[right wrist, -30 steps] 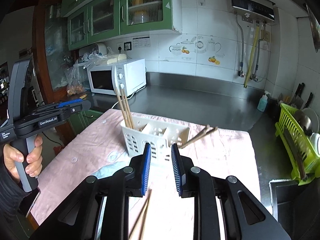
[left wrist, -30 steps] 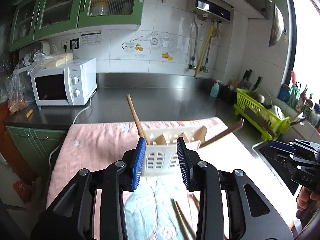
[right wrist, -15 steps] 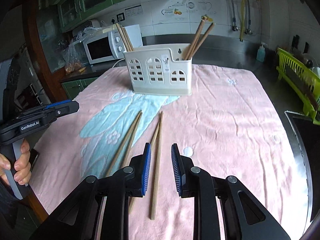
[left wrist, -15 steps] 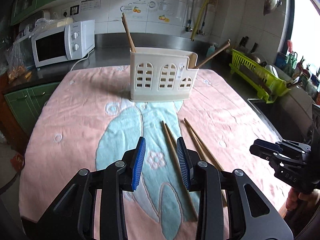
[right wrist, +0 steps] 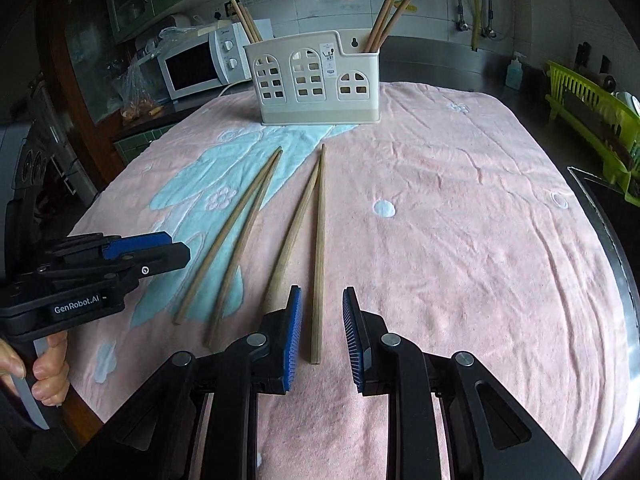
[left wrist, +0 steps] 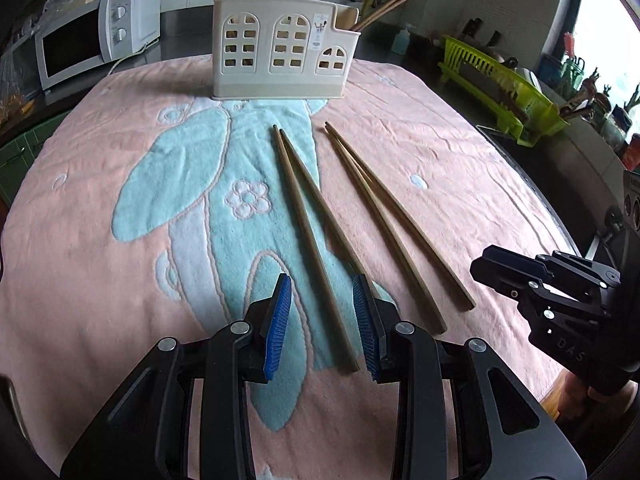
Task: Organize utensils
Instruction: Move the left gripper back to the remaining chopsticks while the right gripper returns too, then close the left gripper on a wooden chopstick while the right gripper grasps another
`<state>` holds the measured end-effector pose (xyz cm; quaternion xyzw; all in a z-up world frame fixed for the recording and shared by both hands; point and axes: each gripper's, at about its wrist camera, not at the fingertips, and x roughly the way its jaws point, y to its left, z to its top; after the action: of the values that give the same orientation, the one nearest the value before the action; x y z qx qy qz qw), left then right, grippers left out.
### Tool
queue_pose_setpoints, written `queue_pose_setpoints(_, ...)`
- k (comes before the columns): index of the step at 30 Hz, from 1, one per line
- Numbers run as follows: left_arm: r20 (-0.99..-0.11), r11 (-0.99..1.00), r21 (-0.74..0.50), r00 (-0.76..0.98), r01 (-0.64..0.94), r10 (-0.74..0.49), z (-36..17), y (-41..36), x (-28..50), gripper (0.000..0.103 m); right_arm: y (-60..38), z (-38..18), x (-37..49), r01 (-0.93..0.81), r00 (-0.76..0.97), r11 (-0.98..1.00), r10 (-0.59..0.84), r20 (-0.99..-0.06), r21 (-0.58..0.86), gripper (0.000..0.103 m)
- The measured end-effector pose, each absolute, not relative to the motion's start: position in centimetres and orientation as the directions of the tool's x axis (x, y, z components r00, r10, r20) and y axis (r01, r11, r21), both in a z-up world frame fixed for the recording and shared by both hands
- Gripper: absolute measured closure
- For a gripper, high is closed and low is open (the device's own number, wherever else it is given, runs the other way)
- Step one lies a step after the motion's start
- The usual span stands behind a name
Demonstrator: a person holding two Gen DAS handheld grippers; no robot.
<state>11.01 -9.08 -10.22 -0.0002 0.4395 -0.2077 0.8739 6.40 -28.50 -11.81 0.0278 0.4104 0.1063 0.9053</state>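
Two pairs of wooden chopsticks lie on a pink and blue towel point(left wrist: 100, 200). My left gripper point(left wrist: 322, 292) is open, low over the near ends of the left pair point(left wrist: 308, 232). My right gripper point(right wrist: 320, 304) is open over the near ends of the right pair point(right wrist: 318, 240), which also shows in the left wrist view point(left wrist: 384, 216). A white utensil holder point(left wrist: 276, 52) stands at the far end of the towel with chopsticks in both end compartments; it also shows in the right wrist view point(right wrist: 316, 80).
A white microwave point(left wrist: 92, 28) stands at the back left on the steel counter. A green dish rack point(left wrist: 500, 84) stands at the right beside a sink edge point(right wrist: 600, 192). The towel's near edge meets the table edge.
Both grippers have pulled back from the holder and dropped low over the towel. Each now straddles the near ends of a chopstick pair.
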Motion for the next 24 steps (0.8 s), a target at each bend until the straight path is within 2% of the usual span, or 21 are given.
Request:
queue_pose_setpoints(10,-0.788,0.919,-0.164,0.512,0.359,-0.341,-11.8,-10.2,11.0,0.082,-28.2,-13.3,6.4,-0.173,0.613,0.976,0.213,-0.761,0.134,0.082)
queue_pose_setpoints(18,-0.787,0.926,-0.127,0.532,0.357,-0.313,-11.9,-10.8,11.0,0.082,-27.4,-14.0,6.8,-0.183,0.608,0.977,0.201,-0.768,0.111,0.083)
queue_pose_setpoints(24,-0.785,0.930,-0.117,0.541,0.348,-0.301,-12.0,-10.8,11.2,0.089,-26.4,-14.2,6.7,-0.180,0.628,0.984,0.125,-0.768,0.013,0.092)
